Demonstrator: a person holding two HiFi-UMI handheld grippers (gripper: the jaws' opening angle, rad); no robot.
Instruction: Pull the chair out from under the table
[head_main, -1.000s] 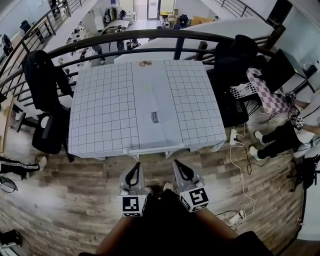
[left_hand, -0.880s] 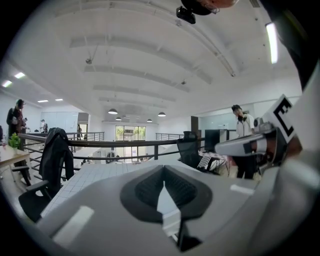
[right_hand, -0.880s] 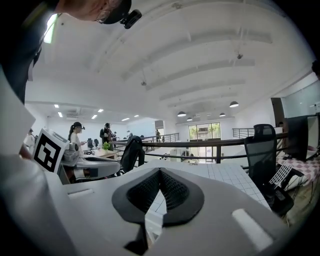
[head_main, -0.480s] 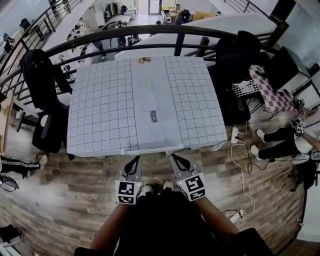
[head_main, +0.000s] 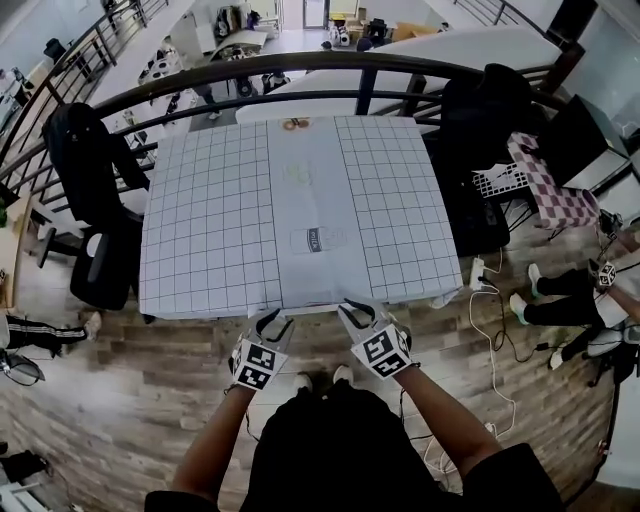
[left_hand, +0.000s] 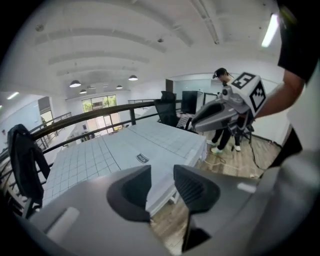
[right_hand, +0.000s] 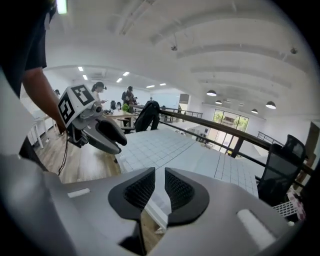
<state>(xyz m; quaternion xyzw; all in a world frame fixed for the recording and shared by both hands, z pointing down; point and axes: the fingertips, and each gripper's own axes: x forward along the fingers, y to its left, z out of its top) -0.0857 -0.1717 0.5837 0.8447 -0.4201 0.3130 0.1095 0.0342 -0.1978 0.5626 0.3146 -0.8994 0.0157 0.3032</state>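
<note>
A table (head_main: 200, 230) under a white grid cloth fills the middle of the head view. Something white shows just beneath its near edge (left_hand: 173, 197), also in the right gripper view (right_hand: 156, 216); it looks like part of the chair, most of which is hidden. My left gripper (head_main: 268, 322) and right gripper (head_main: 355, 315) hang side by side at that near edge, pointing down towards it. Both pairs of jaws have just been opening and hold nothing. The left gripper (left_hand: 161, 175) has a clear gap; the right gripper (right_hand: 160, 180) has a narrower one.
A black office chair with a jacket (head_main: 95, 200) stands left of the table, another (head_main: 480, 150) at the right. A dark railing (head_main: 300, 75) runs behind. A power strip and cables (head_main: 478, 270) lie on the wooden floor at right, near a person's legs (head_main: 560, 300).
Both grippers have moved forward and down to the table's near edge. Their jaws, shut before, now stand apart.
</note>
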